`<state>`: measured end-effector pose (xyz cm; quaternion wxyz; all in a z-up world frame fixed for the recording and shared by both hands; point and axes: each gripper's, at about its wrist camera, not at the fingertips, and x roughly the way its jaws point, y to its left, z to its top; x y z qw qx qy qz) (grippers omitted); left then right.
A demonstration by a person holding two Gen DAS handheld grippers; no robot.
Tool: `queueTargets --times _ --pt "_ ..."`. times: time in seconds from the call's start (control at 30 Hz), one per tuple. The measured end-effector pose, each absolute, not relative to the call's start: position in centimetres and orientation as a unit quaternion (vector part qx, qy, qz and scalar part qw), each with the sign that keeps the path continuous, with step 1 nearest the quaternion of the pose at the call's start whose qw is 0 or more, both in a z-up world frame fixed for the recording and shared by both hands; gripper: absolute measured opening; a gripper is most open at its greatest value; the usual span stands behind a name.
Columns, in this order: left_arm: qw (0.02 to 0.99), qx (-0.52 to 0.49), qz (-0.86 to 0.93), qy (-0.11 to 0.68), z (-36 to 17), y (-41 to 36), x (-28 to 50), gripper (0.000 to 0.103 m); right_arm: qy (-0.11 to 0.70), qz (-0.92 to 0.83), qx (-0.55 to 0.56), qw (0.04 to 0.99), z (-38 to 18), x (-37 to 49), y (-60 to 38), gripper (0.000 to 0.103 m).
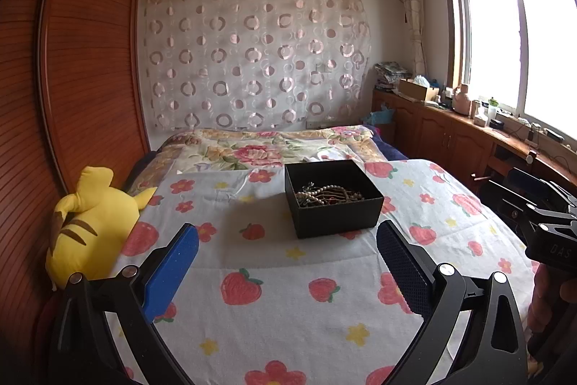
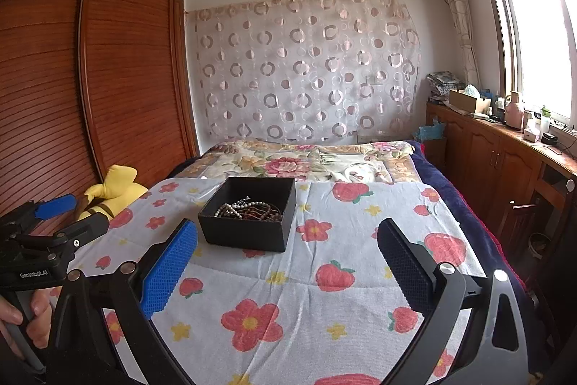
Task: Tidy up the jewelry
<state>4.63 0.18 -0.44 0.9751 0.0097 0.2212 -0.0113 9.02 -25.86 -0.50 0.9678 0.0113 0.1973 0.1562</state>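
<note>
A: Black box (image 1: 333, 201), lid off, sits on the strawberry-print cloth (image 1: 274, 313) over the bed. Inside it, a heap of jewelry (image 1: 328, 194): a pale bead strand, dark beads, some chain, all lying together. No piece lies out on the cloth in either view.

B: Direction from the grippers?

A: Ahead of both. From the left gripper (image 1: 286, 262) the box lies forward and a shade to the right; from the right gripper (image 2: 286, 262), forward and to the left. So the box sits between the two lines of sight, neither touching it.

B: Which is nearer?

A: Hard to call; the box looks about equally close in both views. Its long side runs roughly across the bed, turned a little so one corner faces the left gripper.

B: Jaw state?

A: Both spread wide, nothing between the blue pads (image 2: 169, 271). The left unit also shows at the edge of the right view, held in a hand (image 2: 25, 316).

B: Stage?

A: One heap in one box fits jewelry awaiting sorting as well as jewelry gathered back in. Yellow plush toy (image 1: 90, 226) at the bed's left edge, clear of the box.
</note>
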Motion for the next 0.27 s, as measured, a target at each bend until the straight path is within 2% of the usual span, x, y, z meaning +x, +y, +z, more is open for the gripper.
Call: queueTargets --times 0.27 --pt "0.975 0.006 -0.011 0.22 0.25 0.05 4.67 0.095 0.196 0.156 0.012 0.968 -0.55 9.03 -25.9 0.101"
